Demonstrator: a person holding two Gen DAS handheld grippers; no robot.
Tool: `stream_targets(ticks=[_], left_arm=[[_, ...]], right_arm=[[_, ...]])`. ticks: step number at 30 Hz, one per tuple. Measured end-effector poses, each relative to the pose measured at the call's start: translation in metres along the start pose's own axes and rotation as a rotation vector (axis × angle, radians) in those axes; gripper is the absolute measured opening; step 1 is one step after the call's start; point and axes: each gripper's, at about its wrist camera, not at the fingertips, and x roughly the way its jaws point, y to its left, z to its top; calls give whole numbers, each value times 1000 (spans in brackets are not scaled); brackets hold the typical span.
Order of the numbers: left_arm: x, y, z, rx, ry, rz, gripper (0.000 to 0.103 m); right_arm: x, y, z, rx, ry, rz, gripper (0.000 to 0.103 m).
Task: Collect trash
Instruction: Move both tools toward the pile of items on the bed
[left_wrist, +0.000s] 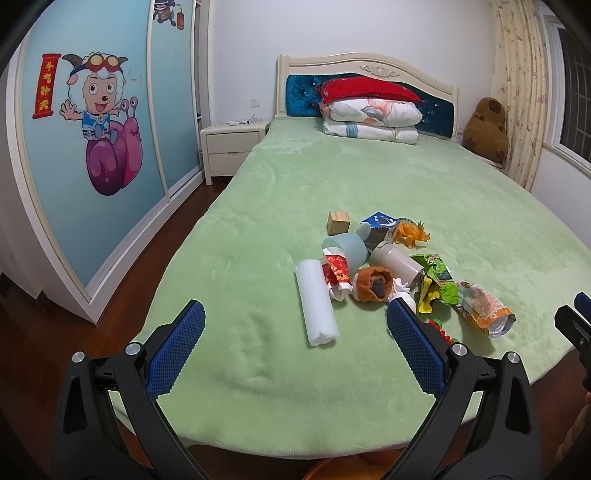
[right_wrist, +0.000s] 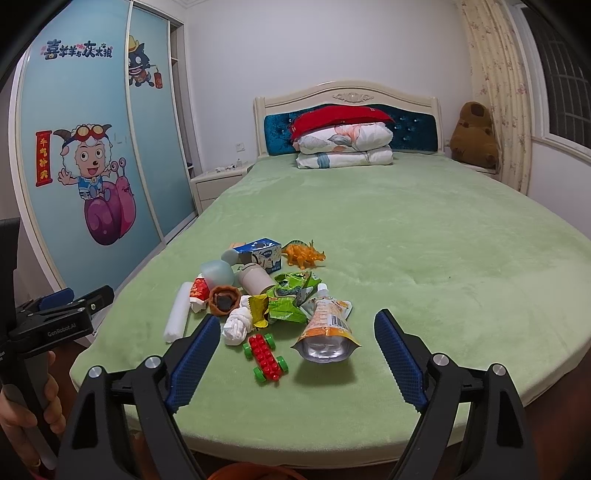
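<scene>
Trash pile (right_wrist: 288, 302) on green bed (right_wrist: 406, 240), bedroom

A wide bed with a pale green fleece cover (right_wrist: 406, 229) is stretching ahead of me. Folded floral quilts under a red pillow (right_wrist: 341, 118) are lying by the blue headboard; a brown plush bear (right_wrist: 474, 133) is sitting beside the curtain.

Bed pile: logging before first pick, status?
Left gripper and right gripper open, empty. Orange pouch and green wrapper on bed, untouched. Toy car and dinosaur mixed in.
</scene>
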Motion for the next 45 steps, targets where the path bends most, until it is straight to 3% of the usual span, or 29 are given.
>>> stream_targets(ticks=[45], left_arm=[[10, 3, -9, -10, 64, -10, 96]], right_arm=[[7, -6, -5, 15, 29, 13, 86]])
